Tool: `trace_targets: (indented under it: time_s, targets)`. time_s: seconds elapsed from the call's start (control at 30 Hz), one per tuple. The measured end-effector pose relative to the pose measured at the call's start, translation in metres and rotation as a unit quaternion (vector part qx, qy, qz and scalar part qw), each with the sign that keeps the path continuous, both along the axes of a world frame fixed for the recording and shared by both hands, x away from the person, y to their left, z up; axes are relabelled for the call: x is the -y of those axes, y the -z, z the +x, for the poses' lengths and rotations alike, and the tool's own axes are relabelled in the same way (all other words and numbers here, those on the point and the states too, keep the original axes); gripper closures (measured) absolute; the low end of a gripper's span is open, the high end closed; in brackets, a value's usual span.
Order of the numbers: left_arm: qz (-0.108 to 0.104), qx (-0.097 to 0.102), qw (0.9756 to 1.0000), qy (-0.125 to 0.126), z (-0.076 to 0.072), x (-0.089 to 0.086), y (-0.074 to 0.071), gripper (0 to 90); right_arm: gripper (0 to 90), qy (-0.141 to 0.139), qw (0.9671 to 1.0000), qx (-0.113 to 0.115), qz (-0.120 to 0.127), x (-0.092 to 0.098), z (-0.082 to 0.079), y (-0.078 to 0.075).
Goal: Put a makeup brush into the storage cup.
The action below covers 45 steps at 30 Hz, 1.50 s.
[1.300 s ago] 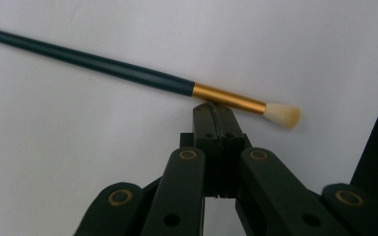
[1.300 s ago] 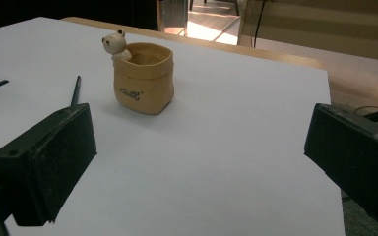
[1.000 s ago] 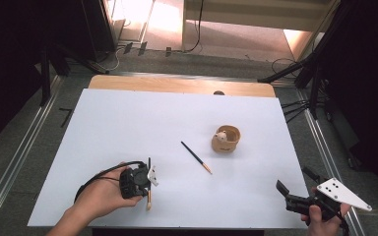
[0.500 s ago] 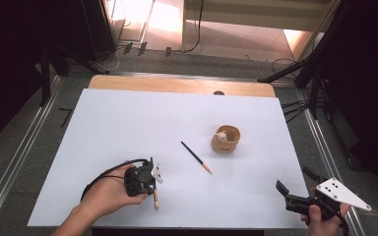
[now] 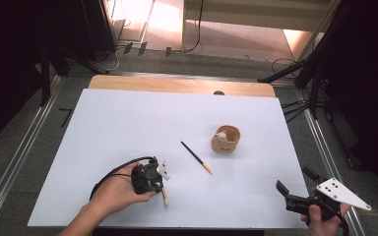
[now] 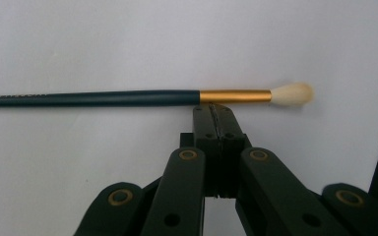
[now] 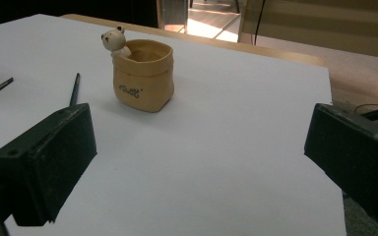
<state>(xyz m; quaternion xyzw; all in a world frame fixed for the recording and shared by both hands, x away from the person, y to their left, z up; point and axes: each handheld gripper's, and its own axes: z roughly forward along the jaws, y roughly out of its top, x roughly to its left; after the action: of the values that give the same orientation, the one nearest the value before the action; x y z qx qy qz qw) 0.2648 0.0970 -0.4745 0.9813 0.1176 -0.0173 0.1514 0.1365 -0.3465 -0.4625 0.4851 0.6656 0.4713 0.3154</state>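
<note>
White sheet covers the wooden surface (image 5: 177, 84); dark floor, cables and stands run along the top of the high view. Left gripper (image 6: 211, 112) sits lower left of centre there, fingers (image 6: 203, 123) pressed together with nothing between them, tips right up against the brush (image 6: 128, 97) at its gold ferrule. Whether they actually touch, can't tell. That brush lies flat across the upper half of the left gripper view, white bristles to the right. Judging by the pose, the closed tips are there to nudge or line up the brush, not pinch it; a grab would need them spread first. Handle end is cut off at the left edge, print on it unreadable. In the high view the gripper body covers most of this brush, just the pale end shows below it. Second brush (image 5: 196, 157) lies diagonally mid-frame, well apart from the first. Tan cup (image 5: 226, 139) with a small bear figure on its rim stands upright right of centre, likely where the brushes go. Right gripper (image 5: 295, 195) is held at the lower right corner, fingers (image 7: 47, 162) spread wide and empty, aimed toward the cup, probably waiting. Cup inside is hard to make out.
</note>
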Motion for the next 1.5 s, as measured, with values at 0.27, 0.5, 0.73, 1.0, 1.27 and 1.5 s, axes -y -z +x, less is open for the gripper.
trace_targets:
  time_s: [0.27, 0.5, 0.73, 1.0, 1.27, 1.5]
  targets:
    - [-0.015, -0.006, 0.9998, -0.006, 0.004, 0.008, 0.001, 90.0, 0.0, -0.002, 1.0, -0.001, -0.001, 0.0, 0.0, 0.0]
    - [-0.03, -0.012, 0.9994, -0.016, 0.008, 0.015, 0.003, 90.0, 0.0, 0.0, 1.0, -0.001, -0.001, 0.0, 0.0, 0.0]
    - [-0.041, -0.012, 0.9989, -0.019, 0.012, 0.018, 0.004, 90.0, 0.0, -0.001, 1.0, -0.002, -0.002, 0.0, 0.0, 0.001]
    - [-0.055, -0.007, 0.9981, -0.027, 0.013, 0.024, 0.006, 90.0, 0.0, 0.0, 1.0, -0.003, 0.001, 0.0, 0.001, 0.001]
    - [-0.062, -0.005, 0.9977, -0.026, 0.013, 0.032, 0.007, 90.0, 0.0, 0.0, 1.0, -0.003, 0.002, 0.0, 0.001, 0.001]
    - [-0.078, -0.005, 0.9966, -0.026, 0.014, 0.043, 0.009, 90.0, 0.0, -0.001, 1.0, -0.003, 0.002, 0.001, 0.001, 0.001]
